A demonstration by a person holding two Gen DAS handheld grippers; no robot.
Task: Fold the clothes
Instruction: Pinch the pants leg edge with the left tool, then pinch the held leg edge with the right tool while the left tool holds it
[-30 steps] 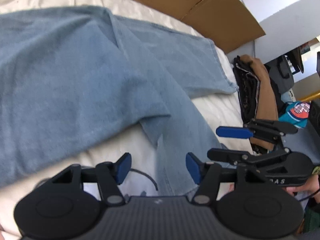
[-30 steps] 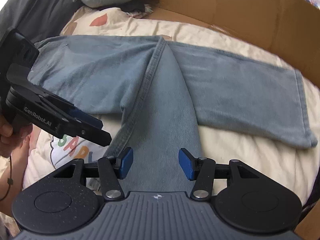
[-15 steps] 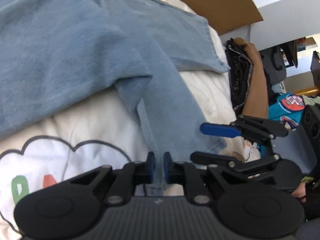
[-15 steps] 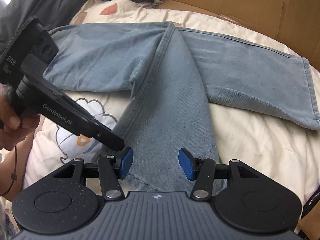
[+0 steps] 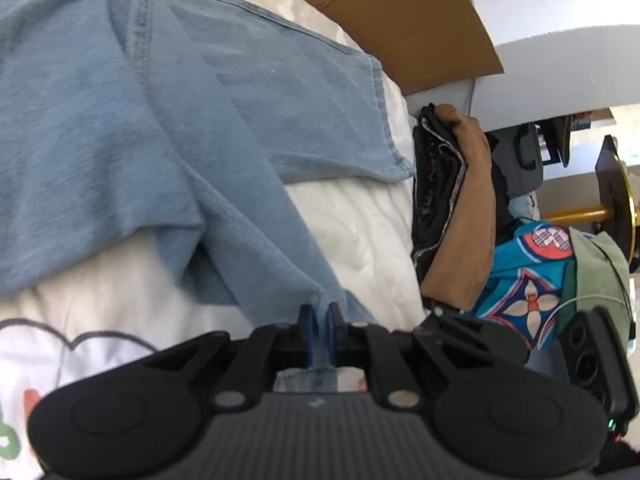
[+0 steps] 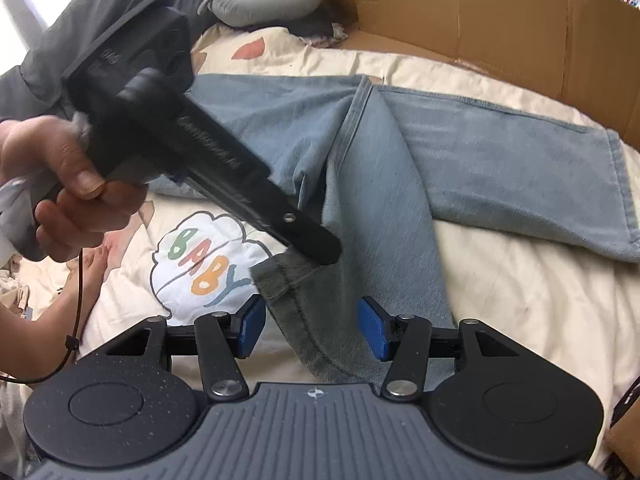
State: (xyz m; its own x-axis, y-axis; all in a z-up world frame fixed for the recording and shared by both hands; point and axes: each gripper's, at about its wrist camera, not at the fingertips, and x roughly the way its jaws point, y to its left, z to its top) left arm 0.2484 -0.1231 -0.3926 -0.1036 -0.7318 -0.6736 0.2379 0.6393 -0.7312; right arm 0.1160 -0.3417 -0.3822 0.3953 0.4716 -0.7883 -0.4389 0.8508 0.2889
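Left gripper [image 5: 319,326] clamped on hem of near leg of jeans [image 6: 384,208], sprawled across bedsheet [image 6: 520,280]. Right gripper [image 6: 312,326] half open, hem between pads, unpinched. Risks one-corner lift, twisting leg toward 12 o'clock.

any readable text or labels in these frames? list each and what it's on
"BABY": coloured letters in the white cloud print on the cream bedsheet.
Raised lettering along the black left gripper: blurred, unreadable.
Red and green shapes at the sheet's edge in the left wrist view: cut off, unreadable.
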